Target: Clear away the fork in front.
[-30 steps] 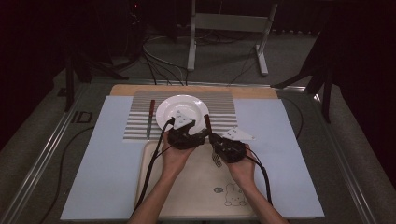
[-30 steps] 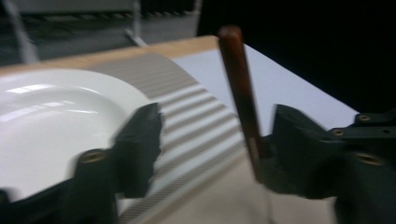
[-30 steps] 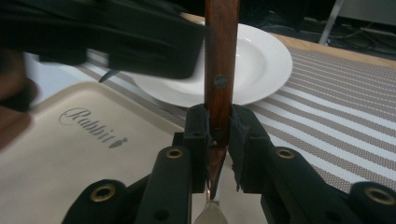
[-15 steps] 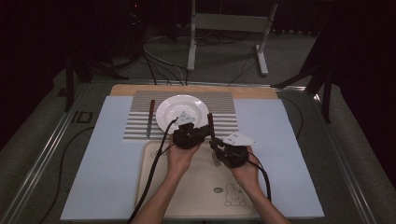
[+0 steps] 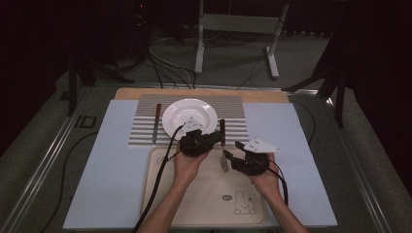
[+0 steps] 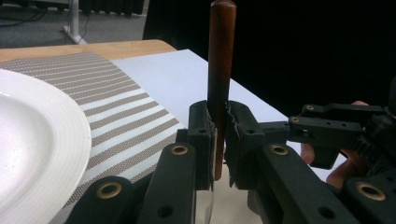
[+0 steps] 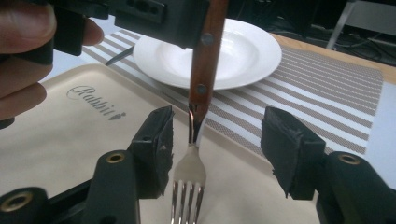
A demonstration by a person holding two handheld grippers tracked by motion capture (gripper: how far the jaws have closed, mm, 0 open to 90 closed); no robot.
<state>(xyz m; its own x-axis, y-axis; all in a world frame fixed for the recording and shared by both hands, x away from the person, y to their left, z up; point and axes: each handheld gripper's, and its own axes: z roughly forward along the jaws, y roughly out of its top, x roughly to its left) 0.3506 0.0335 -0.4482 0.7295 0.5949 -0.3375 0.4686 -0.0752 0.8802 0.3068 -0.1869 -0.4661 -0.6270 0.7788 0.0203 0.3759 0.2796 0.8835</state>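
Note:
A fork [image 5: 224,154] with a brown wooden handle [image 6: 220,56] hangs over the cream tray's far edge, tines toward me. My left gripper [image 5: 214,138] is shut on that handle, pads pressing both sides [image 6: 219,126]. My right gripper [image 5: 232,157] is just to the right. Its jaws have just been opening and now stand apart [image 7: 217,140]. The fork's neck and tines [image 7: 189,172] lie between them, touched by neither pad. The left gripper's body [image 7: 154,18] shows above the handle in the right gripper view.
A white plate [image 5: 189,116] sits on a striped placemat [image 5: 252,121], with a knife [image 5: 156,122] to its left. The cream tray [image 5: 204,199] with a rabbit print lies near me on a pale blue mat [image 5: 107,174]. Cables trail from both grippers.
The left jaws have closed on the fork's handle. The right jaws have opened off the fork, and the right hand has drawn a little to the right.

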